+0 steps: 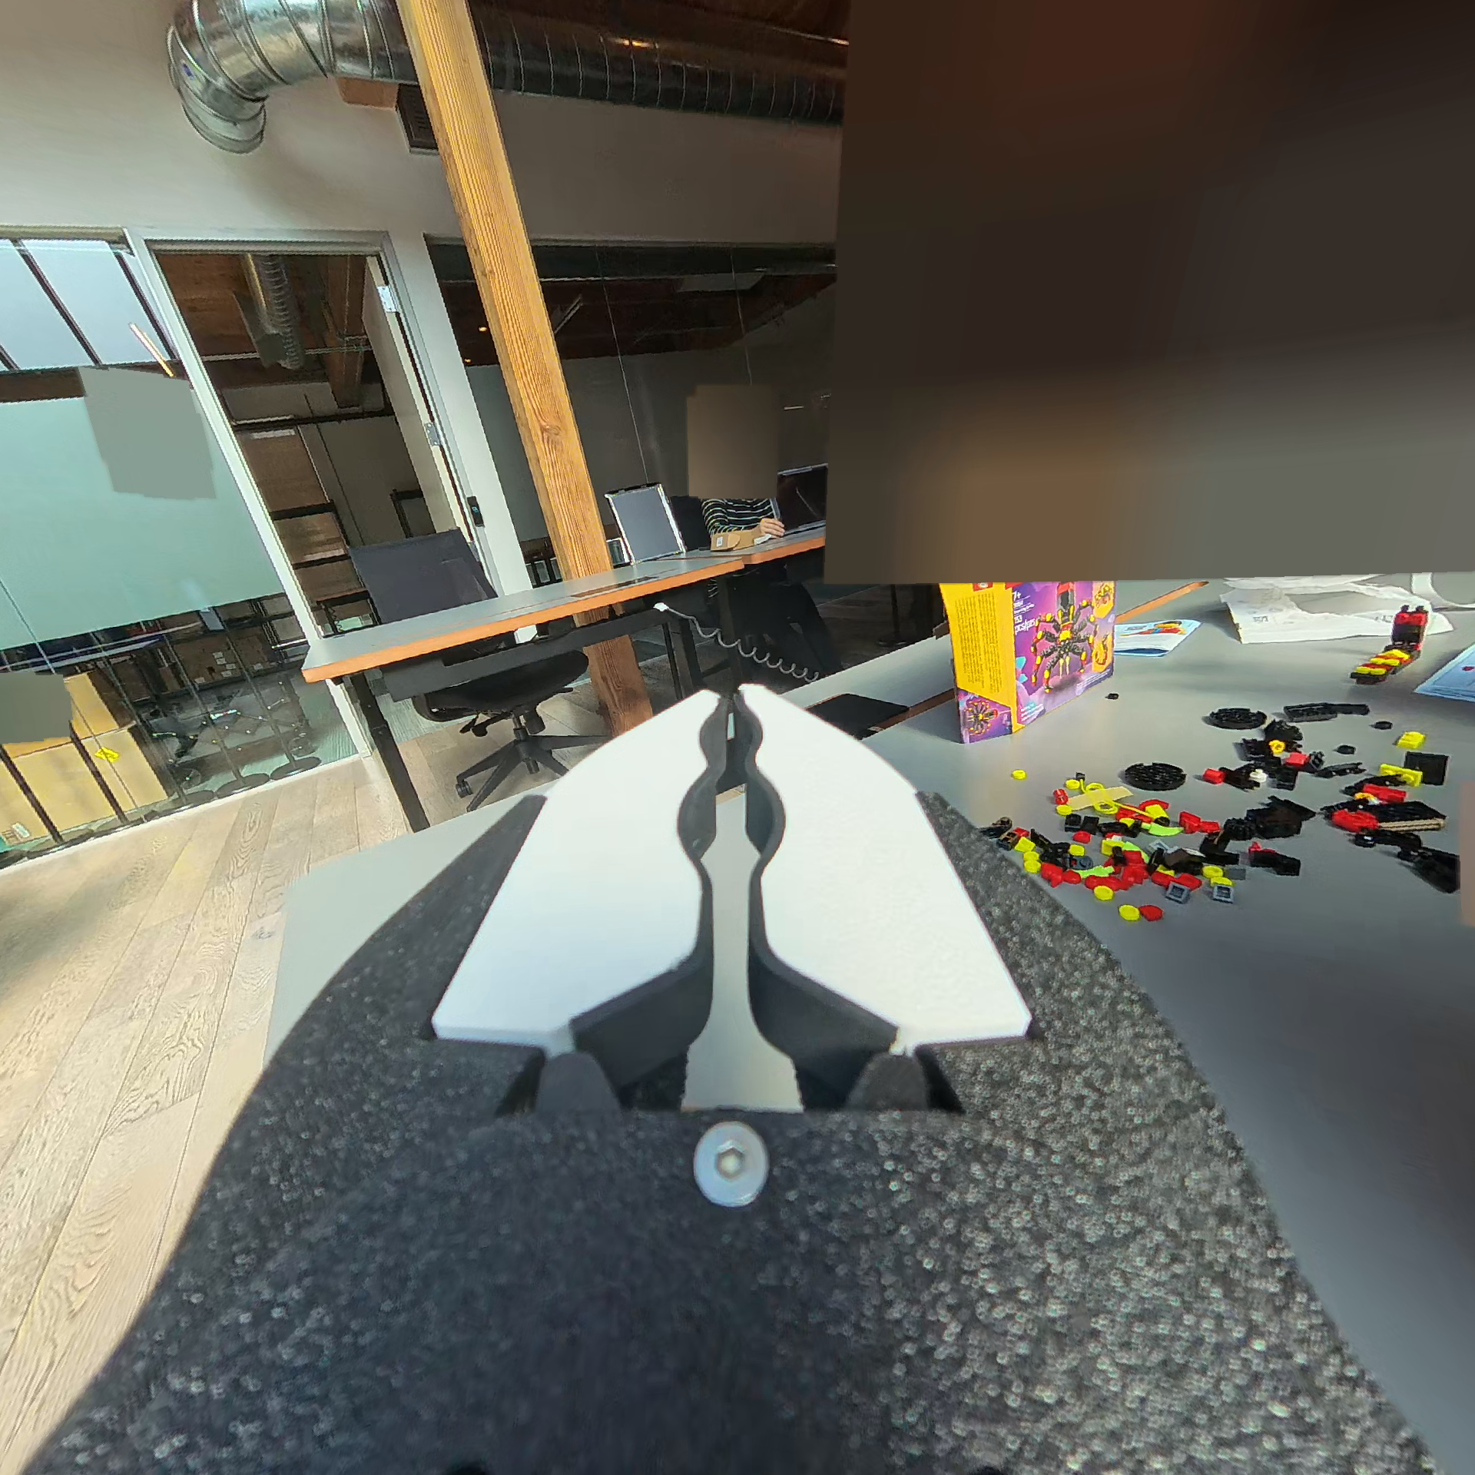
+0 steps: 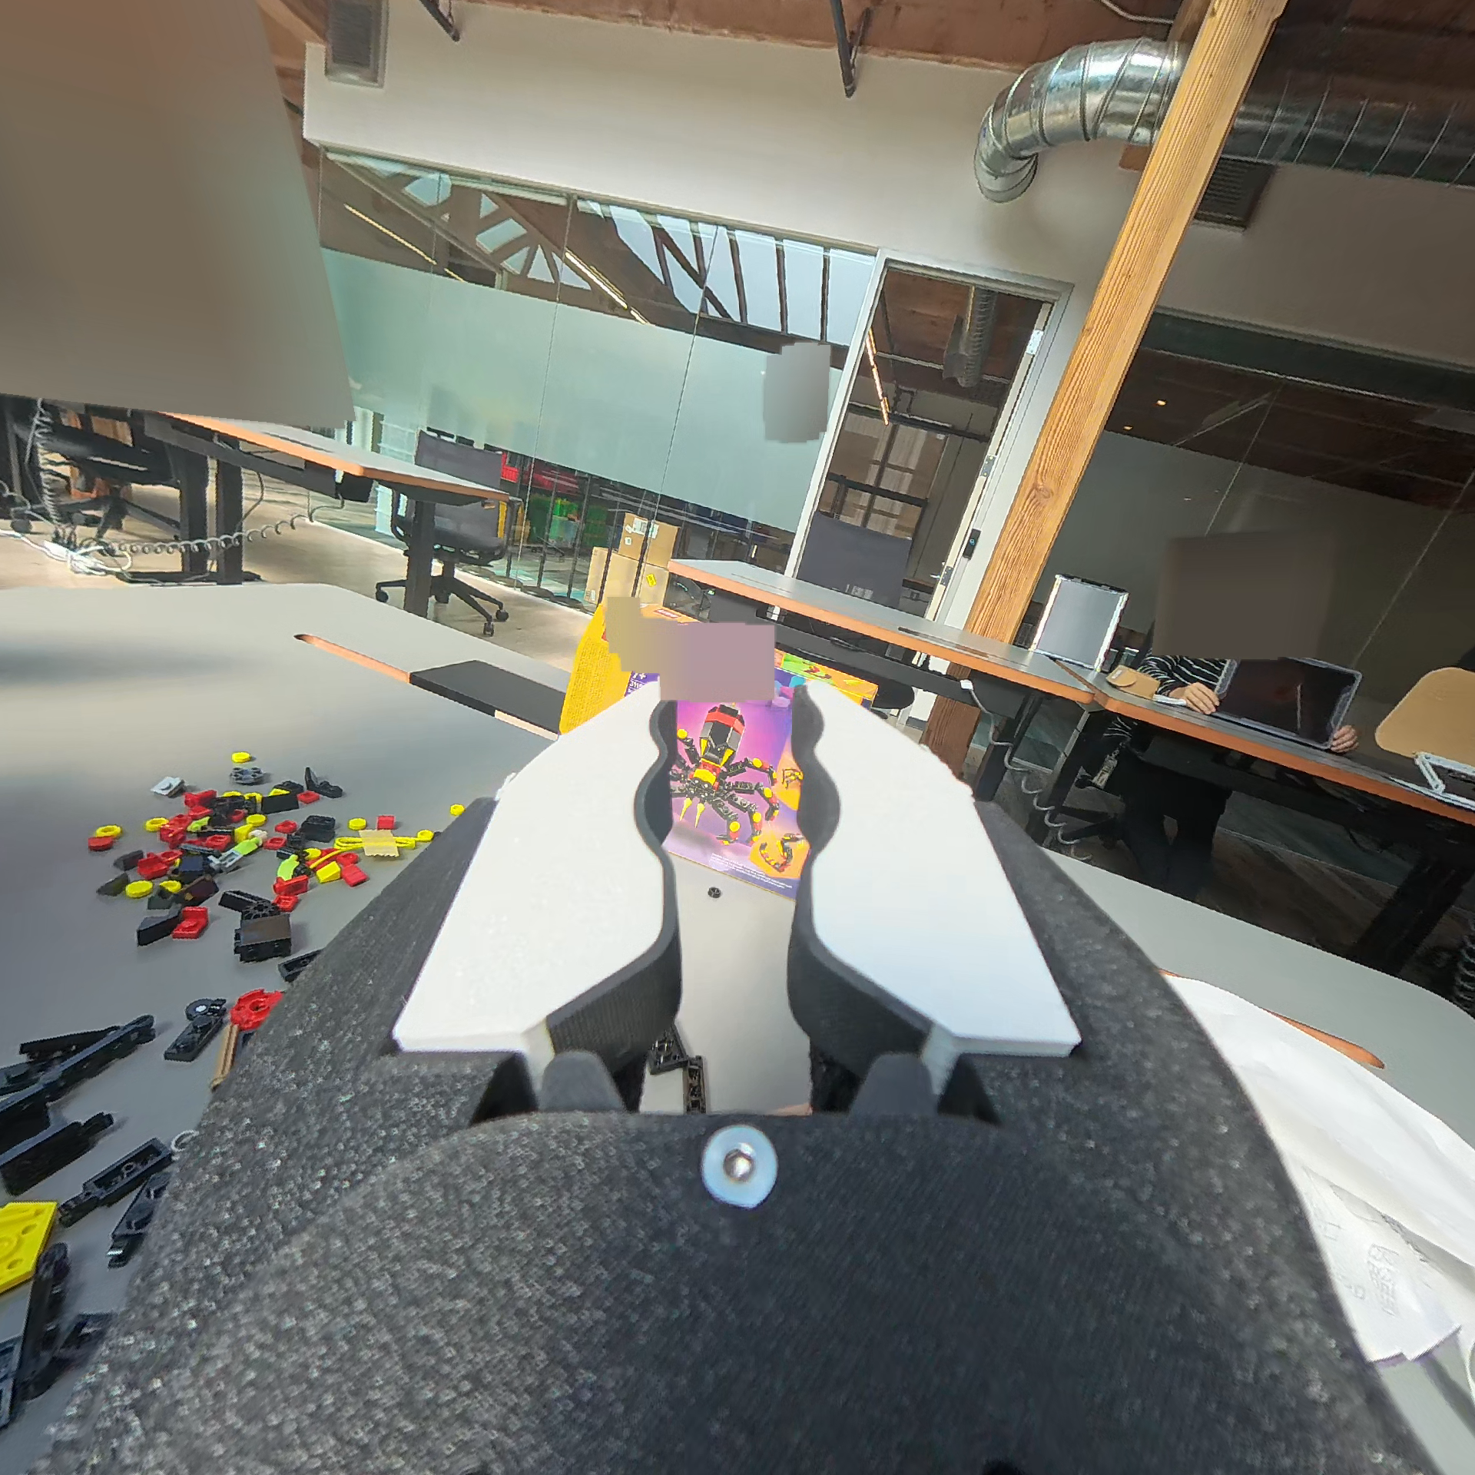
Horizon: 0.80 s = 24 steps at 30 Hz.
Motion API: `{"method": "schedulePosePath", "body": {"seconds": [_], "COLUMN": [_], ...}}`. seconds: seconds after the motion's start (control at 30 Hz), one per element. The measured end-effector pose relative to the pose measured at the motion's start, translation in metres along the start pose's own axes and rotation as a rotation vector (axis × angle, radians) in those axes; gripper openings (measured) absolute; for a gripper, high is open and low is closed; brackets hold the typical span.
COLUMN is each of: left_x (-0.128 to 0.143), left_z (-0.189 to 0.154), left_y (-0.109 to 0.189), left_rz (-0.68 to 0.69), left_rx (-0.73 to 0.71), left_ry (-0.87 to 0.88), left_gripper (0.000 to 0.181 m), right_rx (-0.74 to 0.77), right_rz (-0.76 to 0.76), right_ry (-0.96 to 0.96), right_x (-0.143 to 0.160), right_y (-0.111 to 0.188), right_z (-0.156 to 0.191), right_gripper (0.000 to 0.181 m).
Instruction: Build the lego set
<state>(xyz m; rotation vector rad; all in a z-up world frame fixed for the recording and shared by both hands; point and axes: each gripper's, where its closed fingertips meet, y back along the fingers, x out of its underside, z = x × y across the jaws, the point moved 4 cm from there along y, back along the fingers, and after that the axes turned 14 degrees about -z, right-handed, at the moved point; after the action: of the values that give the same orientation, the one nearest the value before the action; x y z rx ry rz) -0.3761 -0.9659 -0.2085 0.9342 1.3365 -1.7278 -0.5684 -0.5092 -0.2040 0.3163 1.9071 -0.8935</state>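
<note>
Loose red, yellow and black lego pieces (image 1: 1245, 830) lie scattered on the grey table (image 1: 1197, 1038), to the right of my left gripper (image 1: 735, 698). That gripper is shut and empty, held above the table's left end. A small built red, yellow and black piece (image 1: 1393, 650) lies farther back. In the right wrist view the pieces (image 2: 239, 846) lie to the left of my right gripper (image 2: 728, 698), which is open and empty. It points at the purple and yellow set box (image 2: 730, 798), which also shows in the left wrist view (image 1: 1030, 658).
White paper sheets (image 2: 1357, 1181) lie at the right by the table's edge, and booklets (image 1: 1157, 634) lie behind the pieces. Long black pieces (image 2: 72, 1117) and a yellow plate (image 2: 24, 1241) lie near the left. A person sits at a far desk (image 2: 1277, 742). A wooden post (image 1: 519, 359) stands beyond. The tips of one gripper are about 45 centimeters away from the tips of the other. It is some 20 centimeters from my right tips to the yellow plate (image 2: 24, 1241).
</note>
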Motion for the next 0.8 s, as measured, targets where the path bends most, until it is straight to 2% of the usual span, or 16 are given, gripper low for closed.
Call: {"method": "schedulePosePath", "body": {"seconds": [0.13, 0.27, 0.37, 0.47, 0.57, 0.67, 0.73, 0.8], "left_x": [-0.002, -0.015, -0.048, -0.090, -0.132, -0.162, -0.170, -0.167], "left_z": [0.000, 0.007, 0.005, -0.012, -0.049, -0.104, -0.151, -0.205], "left_y": [0.000, 0.001, -0.004, -0.019, -0.041, -0.066, -0.082, -0.095], "left_rz": [-0.001, -0.018, -0.065, -0.046, 0.035, 0.088, 0.108, 0.116], "left_rx": [-0.006, -0.036, -0.021, 0.035, 0.124, 0.198, 0.288, 0.392], "left_ry": [-0.026, -0.076, -0.022, -0.035, -0.167, -0.236, -0.204, -0.129], "left_gripper": [0.001, 0.001, 0.001, 0.003, 0.009, 0.013, 0.015, 0.016], "right_rx": [0.067, 0.153, 0.210, 0.279, 0.325, 0.326, 0.300, 0.244], "right_rz": [-0.057, -0.158, -0.188, -0.199, -0.211, -0.208, -0.194, -0.167], "right_ry": [0.019, 0.083, 0.127, 0.151, 0.143, 0.134, 0.115, 0.071], "right_x": [-0.020, -0.077, -0.113, -0.136, -0.150, -0.156, -0.156, -0.155], "right_y": [0.004, 0.025, 0.059, 0.101, 0.141, 0.167, 0.175, 0.177], "right_z": [-0.014, -0.036, -0.057, -0.083, -0.109, -0.135, -0.151, -0.162], "right_gripper": [0.027, 0.026, 0.027, 0.026, 0.026, 0.022, 0.017, 0.013]}}
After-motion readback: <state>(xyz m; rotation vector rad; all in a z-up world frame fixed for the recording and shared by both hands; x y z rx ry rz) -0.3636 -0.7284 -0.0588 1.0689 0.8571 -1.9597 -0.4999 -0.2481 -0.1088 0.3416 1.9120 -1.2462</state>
